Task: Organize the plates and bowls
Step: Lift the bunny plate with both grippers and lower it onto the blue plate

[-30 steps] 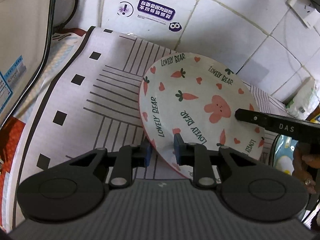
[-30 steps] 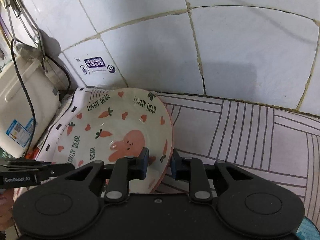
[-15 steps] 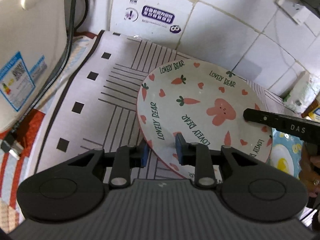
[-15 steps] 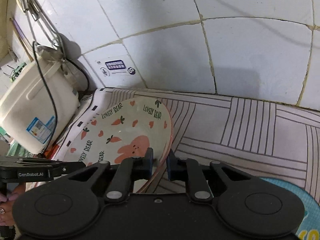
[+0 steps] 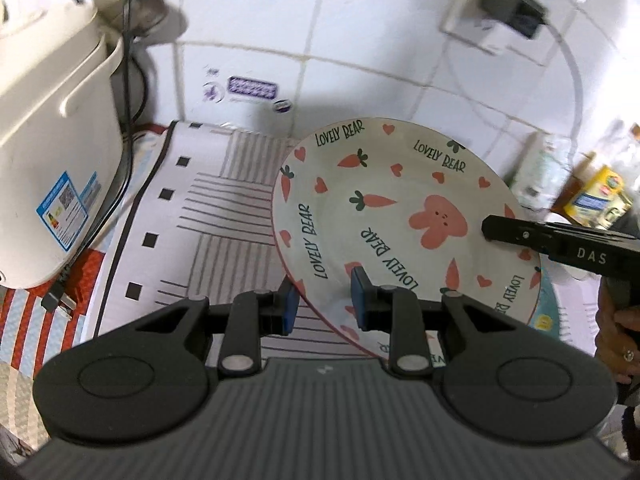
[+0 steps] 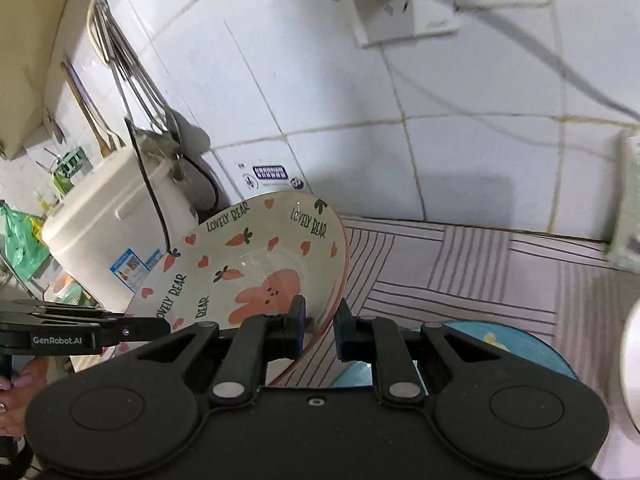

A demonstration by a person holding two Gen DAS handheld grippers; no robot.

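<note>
The near rim of the carrot-print plate (image 5: 384, 216) was hidden behind the left gripper (image 5: 324, 302), and a blue plate (image 6: 516, 346) on the striped mat (image 5: 224, 216) was largely covered. Both the left gripper and the right gripper (image 6: 320, 326) were seen nearly closed, pinching opposite edges of the carrot-print plate, which was held tilted above the mat near the tiled wall (image 5: 360, 40).

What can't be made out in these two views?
- Blue plate: right view, mostly behind the right gripper; left view shows only a sliver under the bunny plate.
- Wall sticker text: both views, too small and blurred.
- White object: right view, cut off by the edge.
</note>
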